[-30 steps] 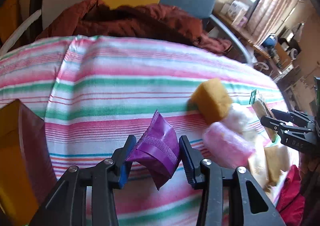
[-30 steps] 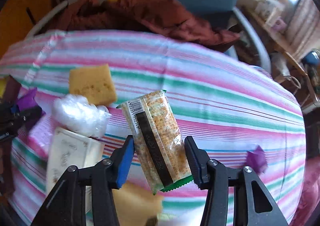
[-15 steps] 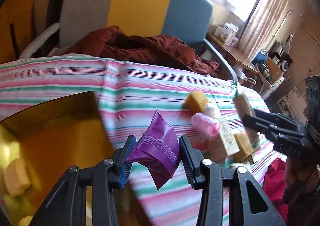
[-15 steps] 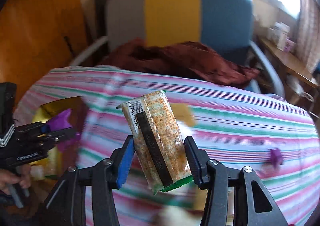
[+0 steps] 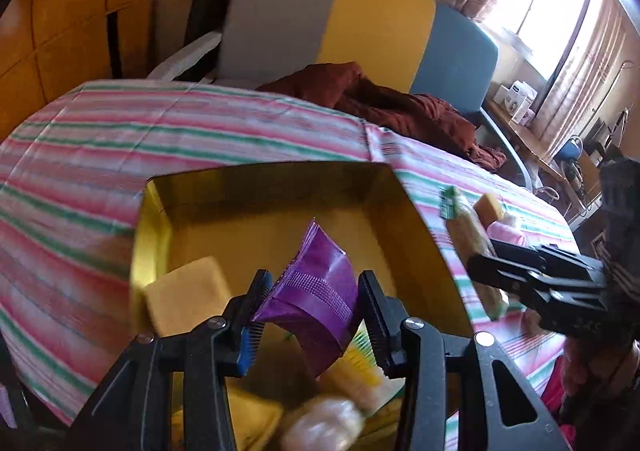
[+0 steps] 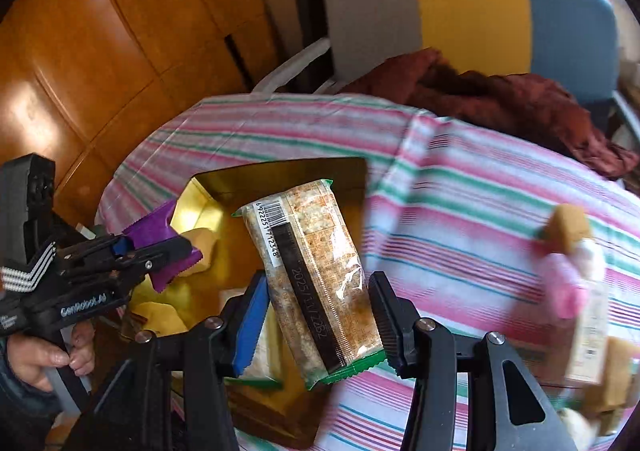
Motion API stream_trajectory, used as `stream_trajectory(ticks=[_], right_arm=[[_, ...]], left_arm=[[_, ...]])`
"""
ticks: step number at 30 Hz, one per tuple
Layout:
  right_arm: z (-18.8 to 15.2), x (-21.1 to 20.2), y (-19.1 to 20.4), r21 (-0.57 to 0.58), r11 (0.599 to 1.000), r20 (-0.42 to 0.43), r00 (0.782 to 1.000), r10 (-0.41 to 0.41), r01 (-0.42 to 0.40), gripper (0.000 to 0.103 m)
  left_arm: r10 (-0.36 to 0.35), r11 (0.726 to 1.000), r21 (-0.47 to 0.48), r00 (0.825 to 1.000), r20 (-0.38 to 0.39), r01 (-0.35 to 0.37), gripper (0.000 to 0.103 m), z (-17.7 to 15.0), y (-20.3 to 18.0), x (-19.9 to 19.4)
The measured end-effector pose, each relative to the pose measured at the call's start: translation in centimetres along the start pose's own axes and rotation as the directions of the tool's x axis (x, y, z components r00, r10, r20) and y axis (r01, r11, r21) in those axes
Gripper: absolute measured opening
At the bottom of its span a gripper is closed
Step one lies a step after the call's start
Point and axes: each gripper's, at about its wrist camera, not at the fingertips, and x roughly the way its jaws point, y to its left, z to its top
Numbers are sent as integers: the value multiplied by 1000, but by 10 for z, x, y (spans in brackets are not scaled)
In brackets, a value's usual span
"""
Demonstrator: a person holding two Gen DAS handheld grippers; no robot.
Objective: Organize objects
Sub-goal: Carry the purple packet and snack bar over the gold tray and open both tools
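Both claws are arriving loaded over the gold box on the striped bench. The left claw is pinching a purple sachet nearly closed, hanging right above the box's open interior, where a yellow sponge and other packets are already lying. The right claw is gripping a cracker packet across its width, jaws partway apart, long axis pointing away and up from the fingers. It is sitting at the box's near right rim, so it looks, through the blur, a touch further from a clean drop than the left. More items are waiting on the bench, well to the right.
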Motion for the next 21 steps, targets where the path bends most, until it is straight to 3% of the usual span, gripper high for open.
stream_trajectory(ticks=[10, 15, 21], right_arm=[[25, 48, 52, -27, 1000, -44, 999, 14, -16, 51], [43, 57, 62, 35, 994, -17, 995, 100, -100, 61], [27, 46, 60, 45, 996, -21, 997, 75, -74, 66]], left_arm=[[39, 999, -34, 999, -16, -39, 45, -29, 43, -3], [90, 994, -52, 996, -26, -92, 54, -37, 50, -3], [132, 985, -113, 991, 11, -130, 55, -48, 60, -21]])
